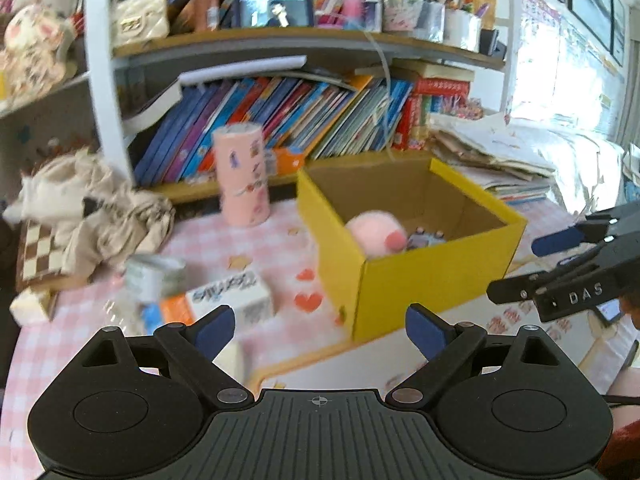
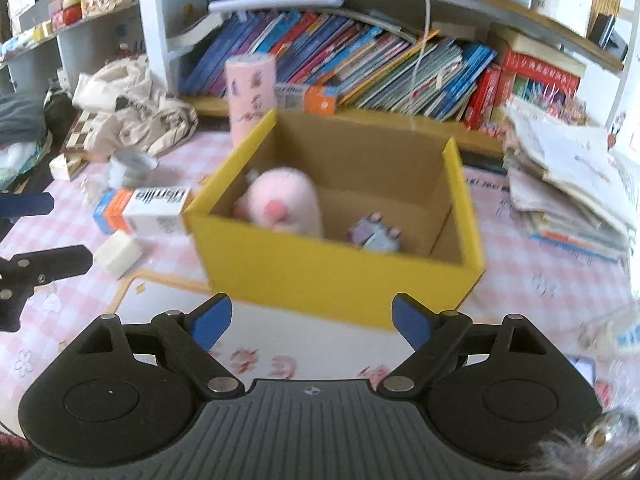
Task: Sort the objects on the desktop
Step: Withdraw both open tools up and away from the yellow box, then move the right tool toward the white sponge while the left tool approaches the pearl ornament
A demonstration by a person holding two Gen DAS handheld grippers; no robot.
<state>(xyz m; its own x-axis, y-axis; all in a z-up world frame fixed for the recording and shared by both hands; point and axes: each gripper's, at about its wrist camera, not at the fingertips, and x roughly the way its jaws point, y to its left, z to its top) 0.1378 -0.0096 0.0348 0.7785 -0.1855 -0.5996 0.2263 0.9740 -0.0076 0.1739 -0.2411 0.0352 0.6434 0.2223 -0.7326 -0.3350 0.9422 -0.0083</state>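
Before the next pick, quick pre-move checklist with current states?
1. Left gripper open, holding nothing: ok.
2. Right gripper open, holding nothing: ok.
3. Yellow box upright, top open: ok.
4. Room in the box beside the pink plush toy and the small purple toy: ok.
5. Items left outside the box: white-and-orange carton, white block, pink tube: not ok.
6. Sharp view of targets: blurred, cannot tell.

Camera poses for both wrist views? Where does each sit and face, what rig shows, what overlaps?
Left wrist: on the left gripper, facing the yellow cardboard box; right gripper at right edge.
Right wrist: on the right gripper, facing the box's near wall; left gripper at left edge.
Shared: box, pink plush toy, tall pink cylinder.
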